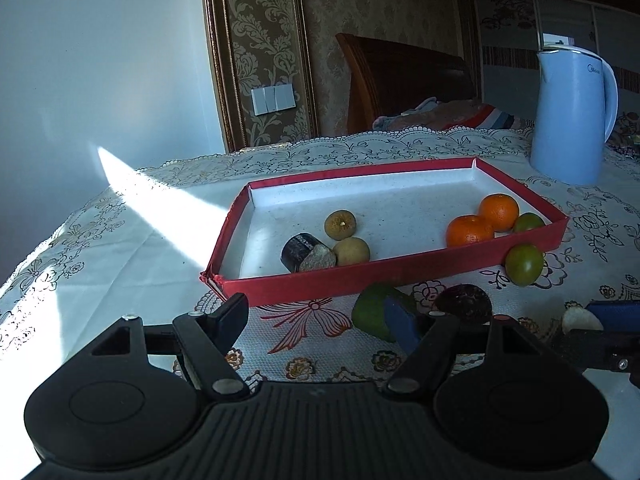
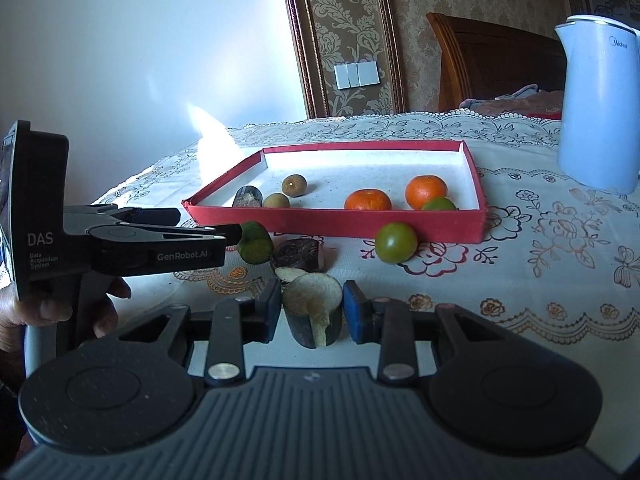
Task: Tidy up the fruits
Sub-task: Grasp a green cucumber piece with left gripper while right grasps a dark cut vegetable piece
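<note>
My right gripper point(image 2: 312, 310) is shut on a dark-skinned fruit piece point(image 2: 314, 304) with a pale cut face, held just above the tablecloth. My left gripper point(image 1: 320, 318) stands open; a green fruit piece point(image 1: 370, 312) lies between its fingers against the right blue pad point(image 1: 404, 326). The red tray point(image 1: 360, 278) holds two oranges point(image 1: 470, 230), a green fruit point(image 1: 528, 222), two small brown fruits point(image 1: 340, 224) and a dark piece point(image 1: 300, 250). A green tomato point(image 1: 524, 264) and another dark piece point(image 1: 464, 302) lie on the cloth in front of the tray.
A pale blue kettle point(image 1: 572, 120) stands at the table's far right, behind the tray. The lace floral tablecloth point(image 2: 540, 248) covers the table. A hand point(image 2: 24, 312) grips the left gripper's handle. A wooden headboard and wall lie beyond the table.
</note>
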